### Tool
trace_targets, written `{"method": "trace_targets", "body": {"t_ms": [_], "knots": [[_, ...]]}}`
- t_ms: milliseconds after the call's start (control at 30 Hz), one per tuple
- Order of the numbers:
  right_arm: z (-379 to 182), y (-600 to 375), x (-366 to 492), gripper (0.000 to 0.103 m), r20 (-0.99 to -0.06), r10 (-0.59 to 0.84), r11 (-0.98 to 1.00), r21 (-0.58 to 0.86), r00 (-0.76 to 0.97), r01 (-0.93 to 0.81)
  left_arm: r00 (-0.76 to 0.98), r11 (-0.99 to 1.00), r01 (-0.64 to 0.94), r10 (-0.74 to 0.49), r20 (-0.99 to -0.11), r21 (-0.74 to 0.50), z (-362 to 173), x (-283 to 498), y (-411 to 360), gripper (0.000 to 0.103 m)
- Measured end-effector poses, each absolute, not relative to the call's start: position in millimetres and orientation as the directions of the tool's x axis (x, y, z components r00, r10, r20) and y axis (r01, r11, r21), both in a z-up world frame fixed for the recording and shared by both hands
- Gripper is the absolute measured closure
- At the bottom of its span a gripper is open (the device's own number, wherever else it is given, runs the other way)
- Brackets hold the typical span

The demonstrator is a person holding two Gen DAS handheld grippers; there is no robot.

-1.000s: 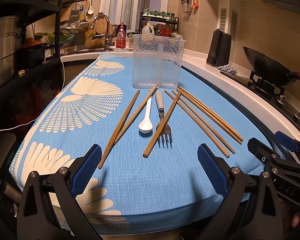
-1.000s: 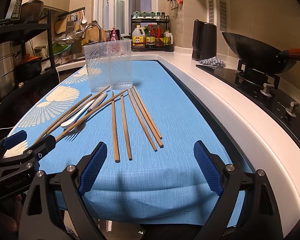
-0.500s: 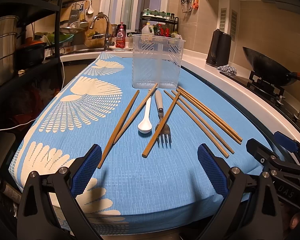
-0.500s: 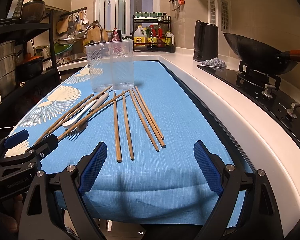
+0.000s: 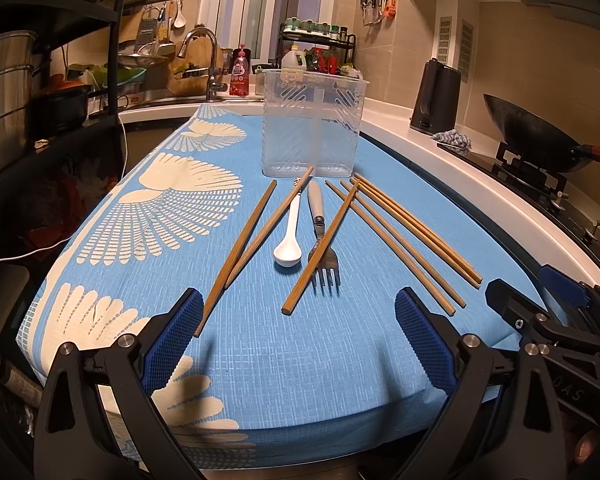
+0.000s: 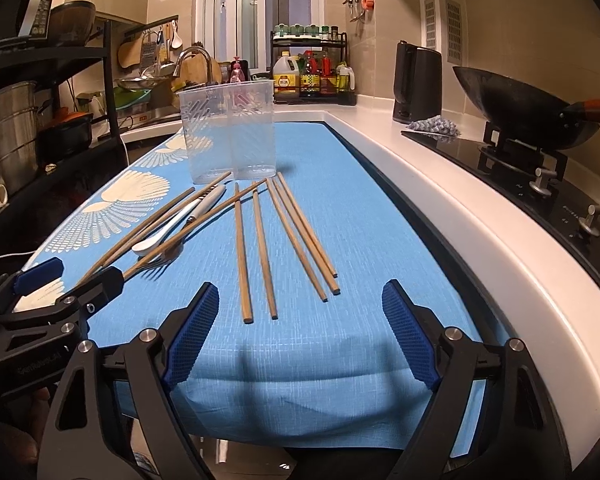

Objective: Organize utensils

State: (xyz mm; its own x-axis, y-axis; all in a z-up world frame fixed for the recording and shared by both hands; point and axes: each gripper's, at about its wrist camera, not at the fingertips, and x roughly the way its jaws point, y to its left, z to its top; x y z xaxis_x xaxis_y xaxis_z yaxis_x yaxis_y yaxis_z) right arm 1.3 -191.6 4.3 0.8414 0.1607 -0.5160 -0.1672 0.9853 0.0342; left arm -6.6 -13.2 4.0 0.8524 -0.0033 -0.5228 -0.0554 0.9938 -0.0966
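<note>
Lying loose on the woven blue cloth point(image 5: 320, 360), slim wooden chopsticks point(image 6: 242, 256), a glossy white spoon point(image 5: 289, 248) and a metal fork point(image 5: 323, 256) sat mid-counter, before the ribbed clear plastic holder point(image 5: 312, 124) near the far edge. One chopstick hid part of the fork. Left gripper point(image 5: 300, 340) gaped empty; right gripper point(image 6: 300, 330), jaws just narrowing, stood apart, empty.

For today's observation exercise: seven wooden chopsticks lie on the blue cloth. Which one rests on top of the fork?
The chopstick lying diagonally across the fork, just right of the white spoon. It alone crosses the fork; the others do not touch it.
</note>
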Motion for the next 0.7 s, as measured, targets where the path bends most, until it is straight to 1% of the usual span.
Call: {"method": "trace_targets", "body": {"t_ms": [67,100,167,200,267,300,367,400,467,500,533,567,633,700], "knots": [[2.7,-193.8,2.2,0.034,-0.52,0.176,0.983,0.055,0.836,-0.173,0.851,0.993,-0.049,-0.012,-0.526,-0.103,3.9,-6.6,-14.0,0.011],[1.6,-194.4,2.2,0.037,-0.52,0.183,0.982,0.064,0.834,-0.176,0.85,0.993,-0.048,-0.014,-0.527,-0.105,3.4,-6.9,-13.4,0.012],[0.5,-195.1,2.2,0.045,-0.515,0.191,0.981,0.076,0.836,-0.177,0.845,0.993,-0.048,-0.018,-0.534,-0.111,2.7,-7.6,-11.5,0.019],[-0.1,-196.3,3.0,0.046,-0.511,0.196,0.98,0.087,0.837,-0.177,0.844,0.992,-0.048,-0.02,-0.536,-0.113,2.3,-7.9,-10.6,0.021],[-0.7,-199.4,7.1,0.047,-0.509,0.18,0.984,0.086,0.842,-0.158,0.839,0.992,-0.045,-0.025,-0.544,-0.115,0.9,-7.9,-8.6,0.031],[-1.7,-202.1,10.9,0.048,-0.508,0.169,0.986,0.091,0.845,-0.143,0.837,0.992,-0.043,-0.028,-0.546,-0.117,0.2,-7.5,-7.7,0.033],[-3.8,-209.0,22.1,0.055,-0.515,0.169,0.985,0.118,0.84,-0.126,0.831,0.992,-0.035,-0.04,-0.555,-0.123,-2.3,-5.2,-5.5,0.048],[-5.3,-213.1,30.0,0.057,-0.52,0.171,0.984,0.13,0.837,-0.12,0.828,0.992,-0.033,-0.042,-0.559,-0.125,-3.8,-4.0,-4.2,0.053],[-8.4,-218.9,47.2,0.069,-0.529,0.172,0.984,0.131,0.831,-0.12,0.823,0.992,-0.044,-0.033,-0.567,-0.121,-5.8,-0.7,0.8,0.074],[-9.7,-221.5,55.0,0.071,-0.535,0.17,0.984,0.132,0.828,-0.117,0.823,0.992,-0.052,-0.024,-0.567,-0.118,-6.1,0.1,2.8,0.077],[-10.8,-224.3,63.0,0.073,-0.54,0.171,0.984,0.138,0.824,-0.114,0.826,0.991,-0.065,-0.01,-0.564,-0.113,-5.7,1.2,6.4,0.083],[-12.9,-227.9,73.6,0.077,-0.552,0.181,0.982,0.152,0.814,-0.116,0.827,0.991,-0.075,0.0,-0.562,-0.109,-5.4,2.0,9.1,0.087],[-16.5,-231.2,88.3,0.08,-0.572,0.202,0.977,0.17,0.795,-0.126,0.834,0.99,-0.103,0.03,-0.551,-0.102,-3.6,2.7,15.9,0.089],[-19.2,-232.3,97.7,0.081,-0.581,0.216,0.975,0.175,0.784,-0.139,0.838,0.988,-0.121,0.053,-0.543,-0.091,-2.6,2.5,20.6,0.089]]}}
